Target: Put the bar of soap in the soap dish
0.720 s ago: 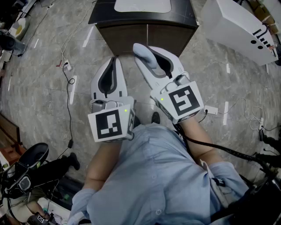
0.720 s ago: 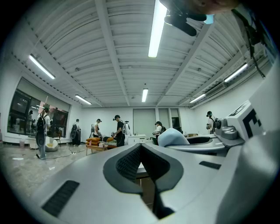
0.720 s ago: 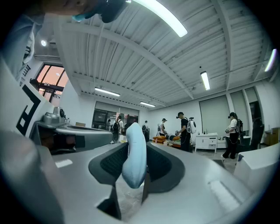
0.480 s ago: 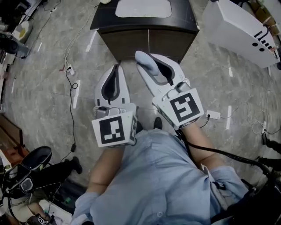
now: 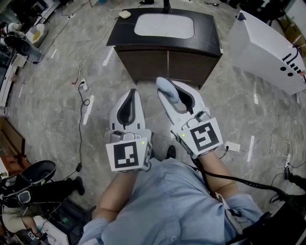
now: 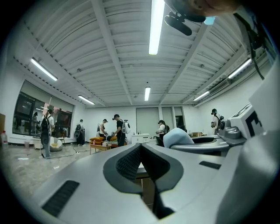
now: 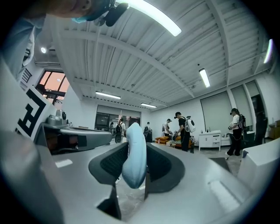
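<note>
A pale blue bar of soap (image 5: 167,90) stands on edge between the pads of my right gripper (image 5: 173,94), which is shut on it and held level. In the right gripper view the soap (image 7: 134,154) fills the gap of the right gripper (image 7: 135,151). My left gripper (image 5: 132,94) is beside it on the left, its tips together with nothing between them. In the left gripper view the left gripper (image 6: 140,151) shows its pads meeting, and the soap (image 6: 177,136) shows at right. I cannot make out a soap dish.
Ahead stands a dark cabinet (image 5: 167,60) with a white basin (image 5: 164,25) set in its top. A small pale object (image 5: 125,14) lies by its far left corner. A white box (image 5: 267,45) stands at right. Cables and a power strip (image 5: 84,85) lie on the floor. Several people stand far off.
The cabinet and basin have come further into the head view. Both grippers keep their pose side by side, the right still holding the soap.
</note>
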`<state>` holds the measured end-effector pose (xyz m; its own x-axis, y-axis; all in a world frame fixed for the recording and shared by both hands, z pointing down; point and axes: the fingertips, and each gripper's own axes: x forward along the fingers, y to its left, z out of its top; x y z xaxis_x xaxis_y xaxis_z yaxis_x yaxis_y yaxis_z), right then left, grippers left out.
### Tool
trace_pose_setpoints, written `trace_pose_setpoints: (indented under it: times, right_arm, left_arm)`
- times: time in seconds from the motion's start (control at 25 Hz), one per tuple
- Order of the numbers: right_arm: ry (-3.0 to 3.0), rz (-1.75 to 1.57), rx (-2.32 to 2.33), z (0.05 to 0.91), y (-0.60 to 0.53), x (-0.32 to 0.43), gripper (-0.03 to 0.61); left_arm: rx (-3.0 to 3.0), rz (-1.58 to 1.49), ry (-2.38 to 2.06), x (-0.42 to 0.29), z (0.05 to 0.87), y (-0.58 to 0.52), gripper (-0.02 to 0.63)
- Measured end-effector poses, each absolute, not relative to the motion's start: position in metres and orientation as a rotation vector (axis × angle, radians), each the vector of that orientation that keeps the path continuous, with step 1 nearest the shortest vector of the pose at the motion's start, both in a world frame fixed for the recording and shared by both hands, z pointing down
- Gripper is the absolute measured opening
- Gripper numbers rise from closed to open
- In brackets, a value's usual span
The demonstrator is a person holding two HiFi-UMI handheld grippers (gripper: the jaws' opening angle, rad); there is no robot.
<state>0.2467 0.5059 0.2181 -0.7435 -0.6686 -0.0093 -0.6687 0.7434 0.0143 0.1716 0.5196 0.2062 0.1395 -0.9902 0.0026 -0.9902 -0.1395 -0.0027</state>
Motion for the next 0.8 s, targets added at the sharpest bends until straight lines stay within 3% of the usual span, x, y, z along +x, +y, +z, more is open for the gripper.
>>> trace_pose_setpoints:
  times: [0.36,0.8]
  right_arm:
    - [2.982,-0.005,-1.063,0.239,0.452,0.215,0.124]
    - [2.982,-0.016,-1.097,0.243,0.335,0.108,0.124]
  left_arm:
    - [-2.372,-0.041,2.114,0.142,0.234,0.469,0.006]
    - [-2.424,0.006,2.084,0.031,0.238,0.345,0.006]
